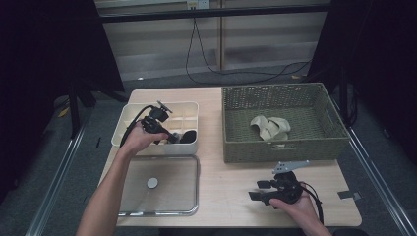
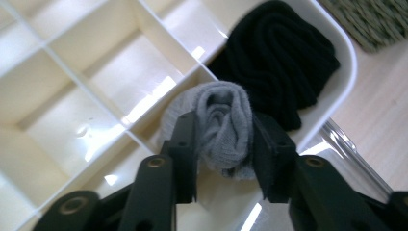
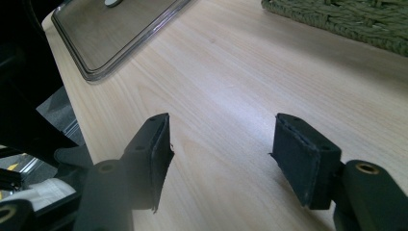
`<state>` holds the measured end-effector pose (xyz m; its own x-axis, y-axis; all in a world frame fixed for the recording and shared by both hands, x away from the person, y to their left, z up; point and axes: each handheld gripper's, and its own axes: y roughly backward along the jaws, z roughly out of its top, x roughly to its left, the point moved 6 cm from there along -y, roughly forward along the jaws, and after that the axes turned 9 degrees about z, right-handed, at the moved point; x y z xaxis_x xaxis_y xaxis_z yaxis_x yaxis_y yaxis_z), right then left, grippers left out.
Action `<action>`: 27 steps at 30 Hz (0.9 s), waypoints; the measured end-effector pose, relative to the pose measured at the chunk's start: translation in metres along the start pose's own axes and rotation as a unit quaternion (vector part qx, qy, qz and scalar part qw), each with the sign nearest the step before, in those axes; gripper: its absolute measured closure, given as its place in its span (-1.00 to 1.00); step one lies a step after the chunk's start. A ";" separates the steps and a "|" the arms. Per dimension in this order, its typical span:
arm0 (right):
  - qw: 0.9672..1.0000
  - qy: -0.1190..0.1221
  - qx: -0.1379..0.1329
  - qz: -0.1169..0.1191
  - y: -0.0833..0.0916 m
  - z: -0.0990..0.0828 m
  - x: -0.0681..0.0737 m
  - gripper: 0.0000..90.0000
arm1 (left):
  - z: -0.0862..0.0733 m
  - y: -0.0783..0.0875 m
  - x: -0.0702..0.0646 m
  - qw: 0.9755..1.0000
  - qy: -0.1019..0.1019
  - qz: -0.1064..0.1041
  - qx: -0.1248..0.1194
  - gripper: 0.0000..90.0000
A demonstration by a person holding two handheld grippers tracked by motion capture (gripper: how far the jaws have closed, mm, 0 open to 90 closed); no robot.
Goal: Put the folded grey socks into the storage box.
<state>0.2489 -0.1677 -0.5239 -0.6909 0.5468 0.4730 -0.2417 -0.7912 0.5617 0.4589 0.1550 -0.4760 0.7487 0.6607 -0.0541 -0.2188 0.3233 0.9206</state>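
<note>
Nearest the high camera lies a clear lid (image 1: 158, 185) with a small round knob, flat on the table's near left edge, and beside it, toward the right, the right gripper (image 1: 257, 190) held low over the bare wood. In the right gripper view its jaws stand spread with nothing between them, only pale wood grain below.

The table (image 1: 231, 182) is light wood, set on a grey floor; dark curtains hang at both sides, and a black cable (image 1: 206, 64) loops down the back wall and along the floor behind.

Behind the lid sits a cream box (image 1: 192, 147) split into compartments. The left gripper (image 2: 225, 139) reaches into its near right end, and its pads pinch a rolled grey sock (image 2: 222, 126) from both sides, just above a compartment. A black sock (image 2: 281, 57) fills the corner compartment right behind the grey one, touching or almost touching it; the other compartments seen in the left gripper view are bare.

To the right of the box, well apart from it, stands a green woven basket (image 1: 280, 147) with a beige sock (image 1: 270, 128) lying on its floor.
</note>
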 end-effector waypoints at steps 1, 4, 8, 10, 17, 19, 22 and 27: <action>1.000 0.000 0.000 -0.001 0.000 0.000 0.000 -0.14 | 0.000 -0.001 -0.001 1.000 0.005 -0.001 0.000 0.51; 1.000 -0.002 0.000 -0.001 0.000 0.000 0.000 -0.15 | 0.000 -0.005 -0.004 1.000 0.007 0.009 0.003 0.54; 1.000 -0.004 -0.004 0.000 0.001 0.000 -0.001 -0.15 | 0.000 -0.011 -0.005 0.999 -0.005 0.027 0.019 0.55; 1.000 -0.005 -0.007 0.003 0.001 0.002 -0.001 -0.15 | 0.000 -0.016 -0.004 0.999 -0.005 0.030 0.027 0.55; 1.000 -0.012 -0.013 0.003 0.001 0.003 -0.005 -0.15 | -0.006 -0.019 0.000 0.999 0.034 0.002 -0.004 0.52; 1.000 -0.013 -0.014 0.002 0.000 0.004 -0.006 -0.15 | -0.008 -0.019 0.001 0.999 0.035 0.003 -0.010 0.48; 1.000 -0.008 -0.018 0.002 0.001 0.009 -0.007 -0.16 | -0.010 -0.018 0.004 0.998 0.051 -0.001 -0.029 0.41; 0.999 -0.012 -0.030 -0.006 0.005 0.012 -0.010 -0.18 | -0.014 -0.007 0.011 0.996 0.067 -0.011 -0.065 0.09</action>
<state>0.2626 -0.1735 -0.5174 -0.6708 0.5630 0.4827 -0.2916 -0.7987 0.5264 0.4600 0.1693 -0.4887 0.6663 0.7339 -0.1323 -0.2887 0.4175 0.8616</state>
